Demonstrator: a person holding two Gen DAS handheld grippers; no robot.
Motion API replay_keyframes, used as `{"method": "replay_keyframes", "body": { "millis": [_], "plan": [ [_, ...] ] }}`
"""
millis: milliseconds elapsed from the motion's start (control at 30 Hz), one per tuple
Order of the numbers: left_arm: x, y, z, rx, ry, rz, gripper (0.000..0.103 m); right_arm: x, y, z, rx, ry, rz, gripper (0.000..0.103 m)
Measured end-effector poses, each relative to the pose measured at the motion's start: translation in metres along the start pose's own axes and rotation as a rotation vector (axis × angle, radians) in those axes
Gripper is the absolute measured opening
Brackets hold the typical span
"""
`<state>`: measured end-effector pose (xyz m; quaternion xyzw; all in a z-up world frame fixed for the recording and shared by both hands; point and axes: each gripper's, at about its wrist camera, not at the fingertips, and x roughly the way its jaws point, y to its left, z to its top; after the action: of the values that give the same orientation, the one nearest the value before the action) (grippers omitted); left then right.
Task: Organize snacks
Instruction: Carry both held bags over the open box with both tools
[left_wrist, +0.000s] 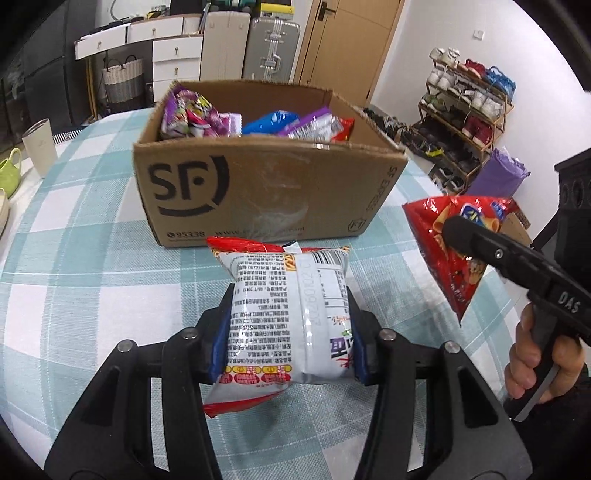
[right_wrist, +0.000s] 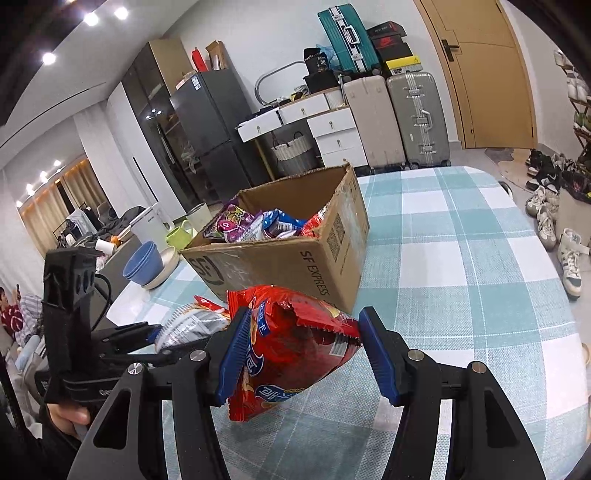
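Observation:
My left gripper (left_wrist: 286, 332) is shut on a white and red snack packet (left_wrist: 288, 314), held back side up above the checked table, just in front of the open cardboard SF box (left_wrist: 258, 192). The box holds several snack bags (left_wrist: 258, 123). My right gripper (right_wrist: 308, 354) is shut on a red chip bag (right_wrist: 291, 354), with the left pad pressed into it and the bag's edge at the right pad. In the left wrist view the red chip bag (left_wrist: 450, 247) hangs at the right, beside the box. In the right wrist view the left gripper (right_wrist: 147, 339) and its packet (right_wrist: 192, 325) show at the left.
The table has a blue and white checked cloth (right_wrist: 461, 277). A white cup (left_wrist: 38, 146) and green mug (left_wrist: 9, 173) stand at its left. Blue bowls (right_wrist: 144, 262) stack left of the box. Suitcases (right_wrist: 417, 118), drawers and a shoe rack (left_wrist: 465, 122) stand beyond.

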<state>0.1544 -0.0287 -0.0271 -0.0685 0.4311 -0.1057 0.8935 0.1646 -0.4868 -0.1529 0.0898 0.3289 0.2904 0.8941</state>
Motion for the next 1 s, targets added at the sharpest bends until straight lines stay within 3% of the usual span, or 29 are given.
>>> {"method": "replay_keyframes", "body": {
  "millis": [467, 1000],
  "plan": [
    [-0.067, 0.027, 0.016, -0.042, -0.132, 0.004, 0.048, -0.005, 0.021, 0.015, -0.014, -0.064, 0.029, 0.06],
    [-0.098, 0.025, 0.052, -0.027, -0.219, 0.014, 0.048, -0.013, 0.041, 0.057, -0.056, -0.14, 0.049, 0.06]
  ]
}}
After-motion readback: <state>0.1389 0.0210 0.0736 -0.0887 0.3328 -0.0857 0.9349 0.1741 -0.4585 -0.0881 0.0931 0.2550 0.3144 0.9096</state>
